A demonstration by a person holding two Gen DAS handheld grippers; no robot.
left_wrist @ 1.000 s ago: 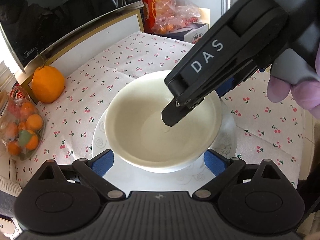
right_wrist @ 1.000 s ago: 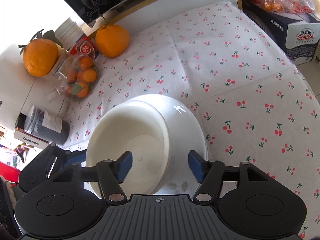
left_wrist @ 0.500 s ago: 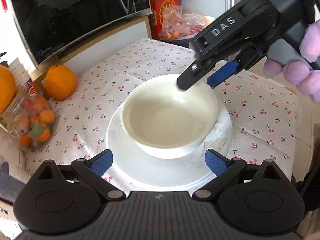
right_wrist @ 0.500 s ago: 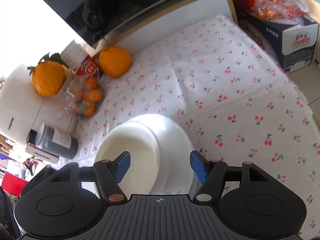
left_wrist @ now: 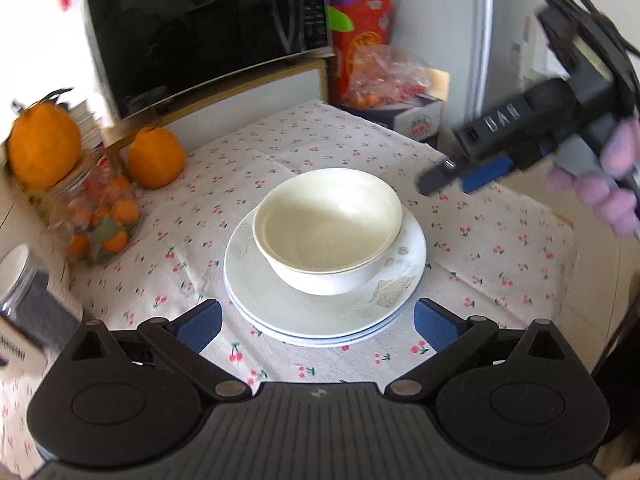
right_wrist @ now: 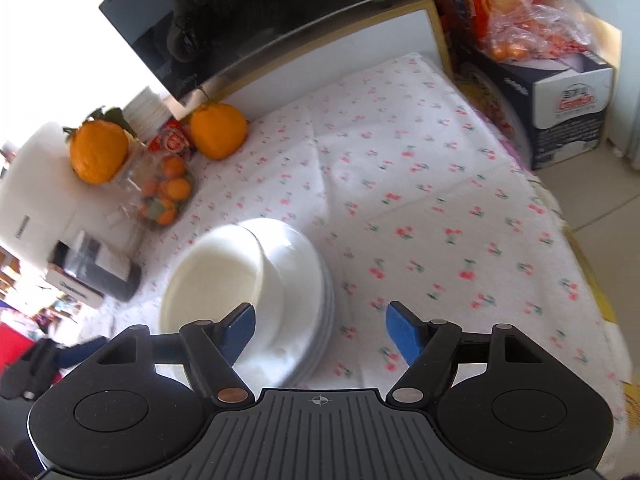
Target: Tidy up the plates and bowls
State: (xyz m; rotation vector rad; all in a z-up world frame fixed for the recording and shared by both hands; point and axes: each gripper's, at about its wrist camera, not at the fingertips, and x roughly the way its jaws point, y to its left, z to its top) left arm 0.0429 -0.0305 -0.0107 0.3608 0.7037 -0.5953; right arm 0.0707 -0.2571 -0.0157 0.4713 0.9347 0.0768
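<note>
Left wrist view: cream bowl [left_wrist: 328, 230] sits upright, nested in a second white bowl, on a stack of plates [left_wrist: 320, 316] near the middle of the tabletop [left_wrist: 500, 248] with the cherry-print cloth. Left hand-held gripper [left_wrist: 316, 322]: jaws spread wide, nothing between them, hovering at the near rim of the plates without touching. Right hand-held gripper [left_wrist: 452, 178] shows at upper right, above and clear of the bowl, held by a gloved hand [left_wrist: 608, 184]; motion-blurred, so its jaw state is not readable here.

Right wrist view: right hand-held gripper [right_wrist: 320, 330] has its jaws apart and empty, sitting over the stack's right edge. At least three plate rims are visible from the side.

Progress, judged: stacking looks complete, bowls on plates, one pile. No loose dishes in either view, so little seems left beyond pulling clear.

View differences: the left view shows the rose relief on the top plate and the two bowl rims. The right view shows the plate edges in profile, and the boxed goods [right_wrist: 568, 108] more fully. Oranges [left_wrist: 156, 158] and a microwave [left_wrist: 208, 28] appear in both.
</note>
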